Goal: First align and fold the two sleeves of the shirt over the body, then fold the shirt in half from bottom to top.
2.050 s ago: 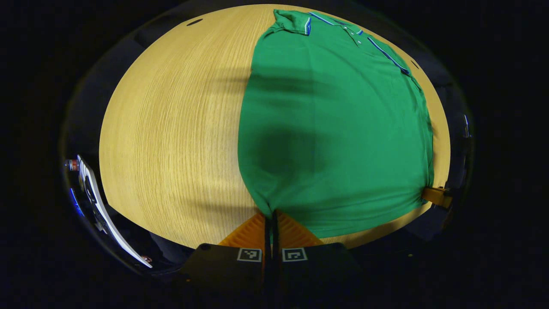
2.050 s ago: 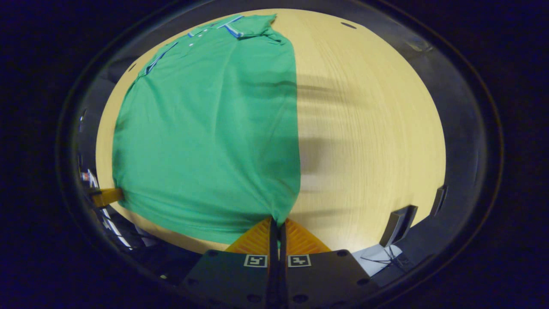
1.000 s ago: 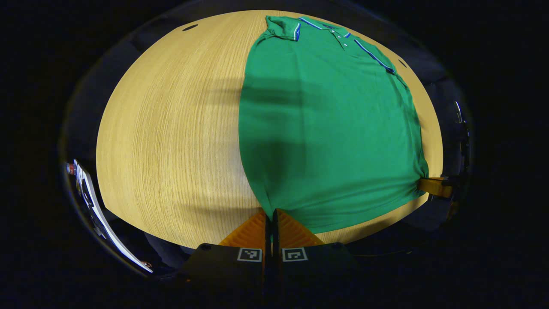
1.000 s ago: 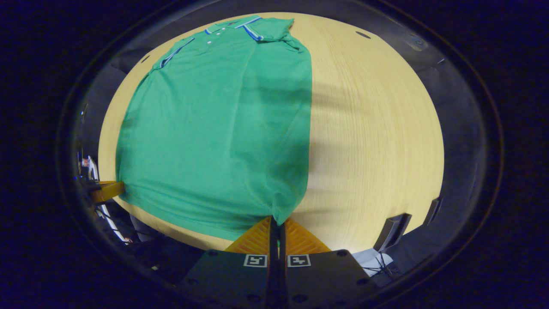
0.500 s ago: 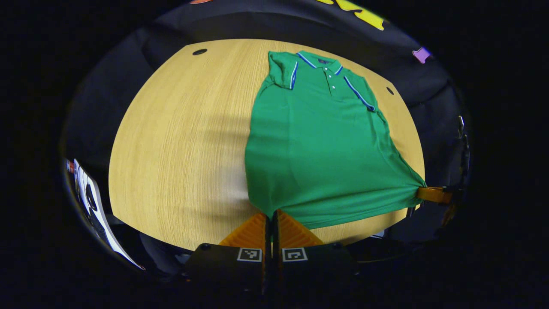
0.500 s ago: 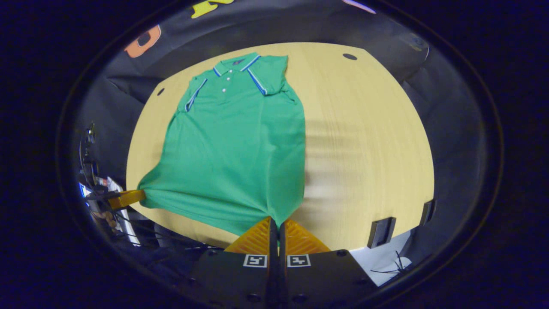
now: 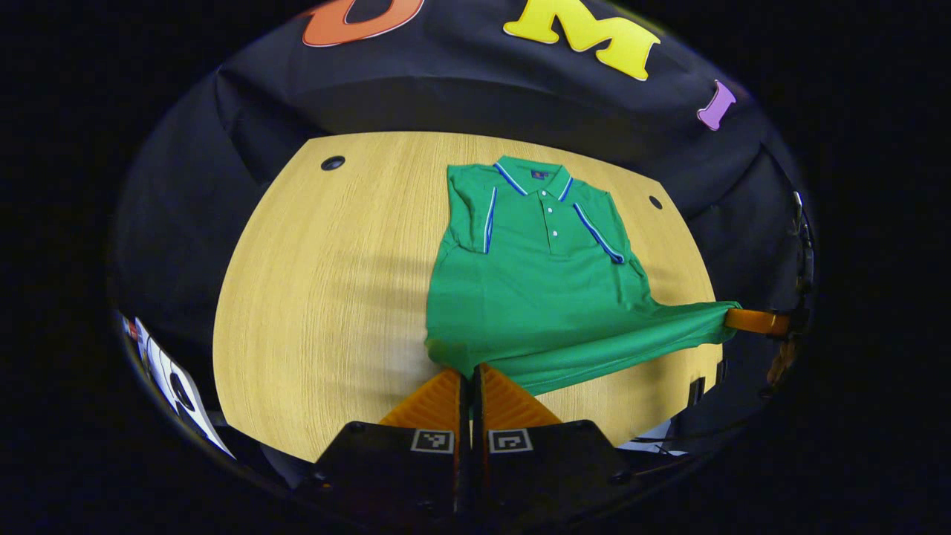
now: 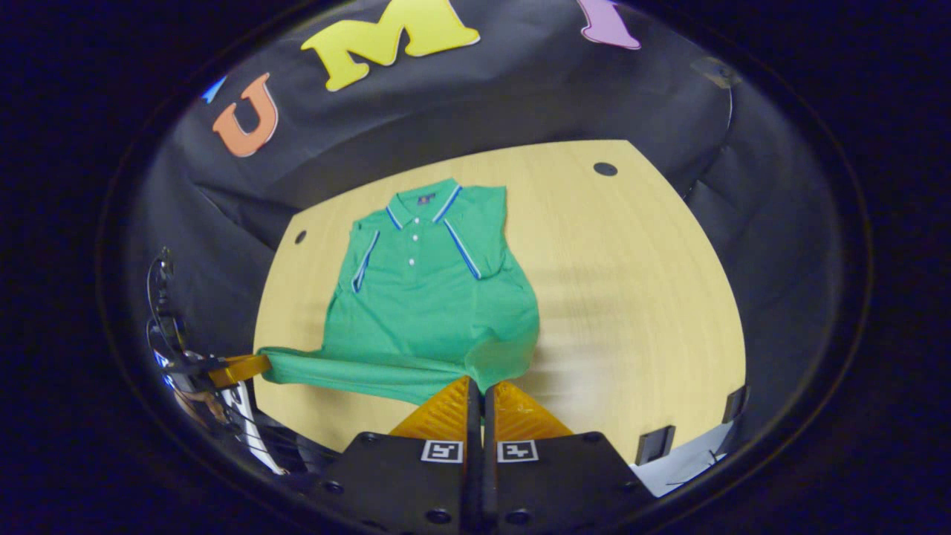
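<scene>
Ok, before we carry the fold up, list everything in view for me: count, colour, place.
shirt: one, green polo with blue-and-white trim, on the table, sleeves folded over the body, bottom hem lifted at both corners
table: one, light wood, under the shirt
round holes: two, dark, at the table's far corners
booth wall: black cloth, behind the table
left gripper: one, shut on the shirt's bottom corner
right gripper: one, shut on the other bottom corner

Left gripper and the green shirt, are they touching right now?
Touching. In the left gripper view, the left gripper has its jaws shut on the bottom corner of the green shirt, and the hem stretches across to the right gripper.
</scene>
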`<state>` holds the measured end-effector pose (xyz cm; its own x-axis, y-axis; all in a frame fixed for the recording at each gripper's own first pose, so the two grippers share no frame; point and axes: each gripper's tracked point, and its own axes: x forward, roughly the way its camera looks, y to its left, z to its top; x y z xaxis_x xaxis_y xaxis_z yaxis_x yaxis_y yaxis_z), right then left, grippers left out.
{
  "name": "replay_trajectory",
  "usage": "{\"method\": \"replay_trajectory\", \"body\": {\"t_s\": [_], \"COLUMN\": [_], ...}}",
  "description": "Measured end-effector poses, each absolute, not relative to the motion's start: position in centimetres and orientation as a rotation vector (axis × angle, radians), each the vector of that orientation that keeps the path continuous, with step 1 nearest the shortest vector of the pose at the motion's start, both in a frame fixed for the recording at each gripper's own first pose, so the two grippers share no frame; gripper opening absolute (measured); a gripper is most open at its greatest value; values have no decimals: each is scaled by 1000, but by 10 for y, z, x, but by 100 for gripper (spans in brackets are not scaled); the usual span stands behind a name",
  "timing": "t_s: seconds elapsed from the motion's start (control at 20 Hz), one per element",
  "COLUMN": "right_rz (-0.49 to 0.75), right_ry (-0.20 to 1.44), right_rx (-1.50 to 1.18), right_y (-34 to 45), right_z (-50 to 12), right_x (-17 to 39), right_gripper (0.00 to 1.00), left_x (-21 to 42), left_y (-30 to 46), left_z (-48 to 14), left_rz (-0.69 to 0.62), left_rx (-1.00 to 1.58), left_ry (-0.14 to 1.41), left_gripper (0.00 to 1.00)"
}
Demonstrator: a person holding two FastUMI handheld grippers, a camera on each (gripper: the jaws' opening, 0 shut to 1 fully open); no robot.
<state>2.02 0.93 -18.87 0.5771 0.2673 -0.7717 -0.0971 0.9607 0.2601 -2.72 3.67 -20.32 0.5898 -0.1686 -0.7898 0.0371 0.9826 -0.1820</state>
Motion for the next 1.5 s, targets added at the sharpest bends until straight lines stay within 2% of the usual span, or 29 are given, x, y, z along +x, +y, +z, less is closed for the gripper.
{"method": "replay_trajectory", "body": {"t_s": [0.3, 0.6, 1.1, 1.35, 1.4, 1.5], "right_rz": [210, 199, 198, 184, 182, 173], "right_ry": [857, 787, 786, 765, 765, 770], "right_rx": [161, 142, 96, 61, 63, 70], "right_y": [19, 26, 50, 57, 58, 60], "right_z": [-169, -157, -216, -246, -251, -264], "right_x": [76, 152, 281, 338, 346, 359], "right_gripper": [2, 2, 2, 2, 2, 2], "left_x": [48, 113, 232, 284, 292, 305], "left_y": [46, 45, 50, 43, 42, 41], "left_z": [-164, -167, -234, -250, -253, -257], "left_rz": [-110, -93, 13, 1, -1, 6], "left_rx": [-105, -101, -79, -19, -2, 8], "left_ry": [807, 796, 797, 782, 776, 748], "left_gripper": [3, 3, 3, 3, 0, 3]}}
